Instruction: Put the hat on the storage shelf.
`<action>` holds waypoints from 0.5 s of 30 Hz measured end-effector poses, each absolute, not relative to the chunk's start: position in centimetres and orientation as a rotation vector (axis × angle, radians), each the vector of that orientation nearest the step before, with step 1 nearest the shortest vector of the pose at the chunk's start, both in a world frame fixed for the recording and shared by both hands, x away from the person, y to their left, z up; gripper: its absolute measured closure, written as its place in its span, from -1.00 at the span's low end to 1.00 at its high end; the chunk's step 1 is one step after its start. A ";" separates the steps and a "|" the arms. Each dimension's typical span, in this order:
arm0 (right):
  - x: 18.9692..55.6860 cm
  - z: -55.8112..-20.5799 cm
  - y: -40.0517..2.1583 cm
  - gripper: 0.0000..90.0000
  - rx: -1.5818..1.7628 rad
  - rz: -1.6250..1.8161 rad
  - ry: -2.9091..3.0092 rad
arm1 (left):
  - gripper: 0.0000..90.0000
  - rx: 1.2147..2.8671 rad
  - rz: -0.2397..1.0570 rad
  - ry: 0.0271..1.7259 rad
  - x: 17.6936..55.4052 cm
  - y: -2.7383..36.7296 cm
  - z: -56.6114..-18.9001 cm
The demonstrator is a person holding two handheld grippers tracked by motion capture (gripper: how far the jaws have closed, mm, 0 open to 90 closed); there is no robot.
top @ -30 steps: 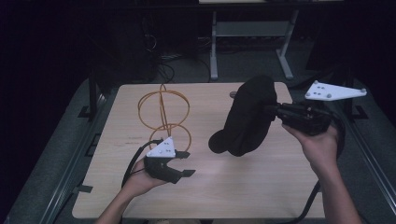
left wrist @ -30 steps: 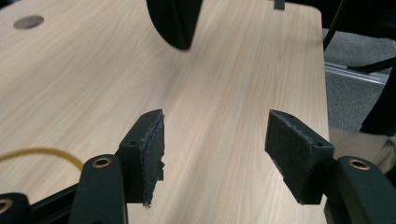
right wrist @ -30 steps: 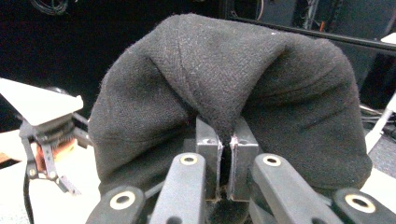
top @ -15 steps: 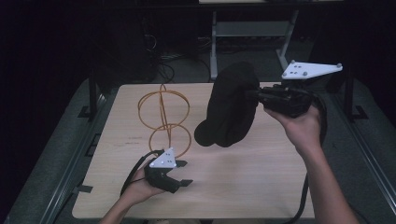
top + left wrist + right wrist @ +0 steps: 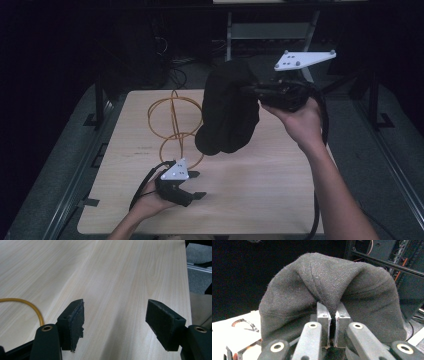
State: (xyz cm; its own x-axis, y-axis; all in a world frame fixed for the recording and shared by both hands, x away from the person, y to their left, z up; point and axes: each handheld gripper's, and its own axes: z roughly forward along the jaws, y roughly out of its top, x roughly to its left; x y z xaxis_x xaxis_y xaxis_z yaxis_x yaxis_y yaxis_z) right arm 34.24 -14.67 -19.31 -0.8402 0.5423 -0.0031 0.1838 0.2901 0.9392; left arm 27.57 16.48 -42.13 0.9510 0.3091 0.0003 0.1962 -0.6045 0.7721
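The right gripper has its jaws pinching a fold of the dark knit hat, hanging above the table's far middle. Soft, light and floppy, it's best held at the thick brim. The left gripper, jaws just spread with nothing between, rests near-left beside the wire stand.

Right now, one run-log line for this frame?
left gripper: open, empty, low over table | right gripper: shut on dark cloth, lifted | orange wire stand: upright on table

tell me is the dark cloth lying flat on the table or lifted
Lifted: the dark cloth hangs bunched from the right gripper, shut on a fold, clear of the table.
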 end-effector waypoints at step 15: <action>37.2 -17.6 -9.1 0.90 0.582 1.571 2.307 | -0.32 2.247 0.158 0.318 27.2 16.1 -42.5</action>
State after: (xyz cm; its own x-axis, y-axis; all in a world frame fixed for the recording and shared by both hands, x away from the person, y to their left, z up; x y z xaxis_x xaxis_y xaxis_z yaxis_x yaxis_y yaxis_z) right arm 37.20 -9.07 -17.59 -0.8767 0.4809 -0.0114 0.1656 0.3241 0.9314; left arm 27.23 16.07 -42.53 0.9599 0.2801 0.0065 0.1742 -0.6149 0.7691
